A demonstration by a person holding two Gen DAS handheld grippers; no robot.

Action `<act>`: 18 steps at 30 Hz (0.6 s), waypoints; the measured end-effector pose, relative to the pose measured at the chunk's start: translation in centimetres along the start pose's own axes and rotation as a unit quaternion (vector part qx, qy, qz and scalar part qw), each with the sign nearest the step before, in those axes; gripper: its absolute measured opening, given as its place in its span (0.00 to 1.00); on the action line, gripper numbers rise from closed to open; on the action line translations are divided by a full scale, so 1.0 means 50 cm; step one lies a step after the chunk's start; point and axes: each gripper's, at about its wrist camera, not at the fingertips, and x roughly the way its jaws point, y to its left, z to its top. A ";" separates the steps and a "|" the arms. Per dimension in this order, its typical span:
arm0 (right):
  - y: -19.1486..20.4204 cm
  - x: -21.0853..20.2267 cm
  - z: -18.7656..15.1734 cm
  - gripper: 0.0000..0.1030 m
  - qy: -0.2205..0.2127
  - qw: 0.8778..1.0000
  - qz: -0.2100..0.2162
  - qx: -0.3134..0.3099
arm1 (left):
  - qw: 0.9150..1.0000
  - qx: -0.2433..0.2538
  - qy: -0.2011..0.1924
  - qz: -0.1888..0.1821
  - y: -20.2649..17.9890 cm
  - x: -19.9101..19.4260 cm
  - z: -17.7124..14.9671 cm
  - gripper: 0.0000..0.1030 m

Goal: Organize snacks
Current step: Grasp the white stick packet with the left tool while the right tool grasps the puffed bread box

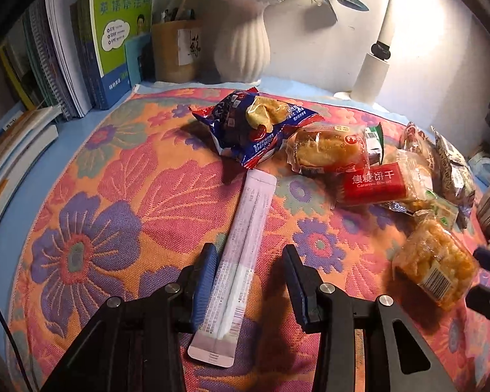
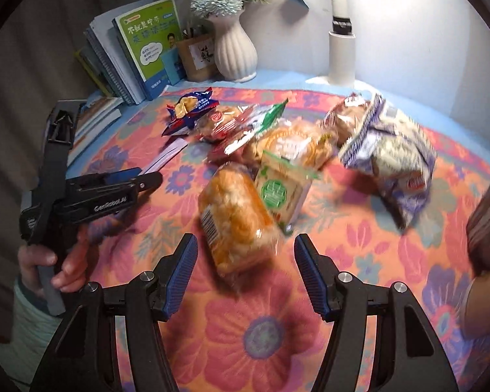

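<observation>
A long pale stick sachet (image 1: 245, 245) lies on the floral cloth (image 1: 114, 196) between the fingers of my left gripper (image 1: 249, 250). It rests against the left pad (image 1: 204, 277), and the right finger stands clear of it. An orange puffed-snack packet (image 2: 235, 225) lies between the fingers of my right gripper (image 2: 245, 239), with a gap on each side. The same packet (image 1: 434, 261) shows at the right of the left wrist view, beside the right gripper (image 1: 485, 274). Farther back lie a blue-red chip bag (image 1: 251, 127), a bread packet (image 1: 326, 150) and a red caramel biscuit pack (image 1: 375, 183).
Books (image 1: 81, 42), a brown pen holder (image 1: 176, 52), a white ribbed vase (image 1: 241, 45) and a white lamp base (image 1: 372, 65) line the back. A green-label pack (image 2: 277, 192) and a purple-white bag (image 2: 388, 156) lie behind the orange packet. A hand (image 2: 65, 268) holds the left gripper (image 2: 143, 178).
</observation>
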 end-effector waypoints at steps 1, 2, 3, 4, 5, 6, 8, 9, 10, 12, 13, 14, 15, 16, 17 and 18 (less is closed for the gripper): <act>0.005 0.003 0.002 0.59 0.001 1.000 -0.002 -0.010 | 1.000 0.000 -0.002 0.000 0.001 -0.001 -0.001 0.32; 0.014 0.010 0.004 0.59 -0.001 1.000 -0.002 -0.022 | 1.000 -0.003 -0.004 0.002 0.004 -0.002 -0.001 0.29; 0.024 0.017 0.007 0.59 -0.002 0.999 -0.001 -0.036 | 1.000 -0.010 -0.006 0.000 0.010 -0.001 -0.001 0.24; 0.034 0.023 0.008 0.59 -0.002 0.999 -0.005 -0.047 | 1.000 -0.017 -0.007 -0.007 0.015 -0.001 -0.001 0.23; 0.046 0.033 0.009 0.59 0.000 0.998 -0.016 -0.063 | 1.000 -0.024 -0.008 -0.014 0.020 -0.001 -0.001 0.23; 0.057 0.040 0.009 0.60 0.002 0.997 -0.029 -0.077 | 0.999 -0.029 -0.008 -0.019 0.024 0.000 0.000 0.23; 0.080 0.055 0.004 0.60 0.002 0.992 -0.061 -0.109 | 0.999 -0.031 -0.009 -0.026 0.029 -0.001 0.000 0.23; 0.088 0.060 -0.002 0.59 0.004 0.990 -0.073 -0.121 | 0.999 -0.031 -0.010 -0.028 0.028 -0.001 -0.001 0.23; 0.092 0.062 -0.007 0.59 0.005 0.989 -0.077 -0.128 | 0.999 -0.029 -0.010 -0.031 0.028 -0.002 -0.001 0.23; 0.097 0.063 -0.016 0.46 0.007 0.988 -0.078 -0.134 | 0.999 -0.025 -0.010 -0.033 0.026 -0.001 -0.002 0.24; 0.099 0.062 -0.020 0.46 0.010 0.988 -0.076 -0.133 | 0.999 -0.026 -0.010 -0.035 0.026 -0.002 -0.002 0.25; 0.099 0.057 -0.024 0.45 0.010 0.989 -0.074 -0.130 | 0.999 -0.027 -0.010 -0.036 0.026 -0.002 -0.002 0.25; 0.098 0.050 -0.028 0.45 0.014 0.990 -0.067 -0.125 | 0.999 -0.028 -0.011 -0.037 0.027 -0.002 -0.002 0.25; 0.094 0.041 -0.035 0.45 0.017 0.992 -0.054 -0.116 | 0.999 -0.029 -0.011 -0.038 0.027 -0.002 -0.002 0.25; 0.093 0.032 -0.042 0.45 0.020 0.993 -0.043 -0.106 | 0.999 -0.029 -0.011 -0.037 0.027 -0.002 -0.002 0.25; 0.083 0.020 -0.052 0.45 0.025 0.995 -0.025 -0.088 | 0.999 -0.028 -0.011 -0.036 0.026 -0.002 -0.003 0.25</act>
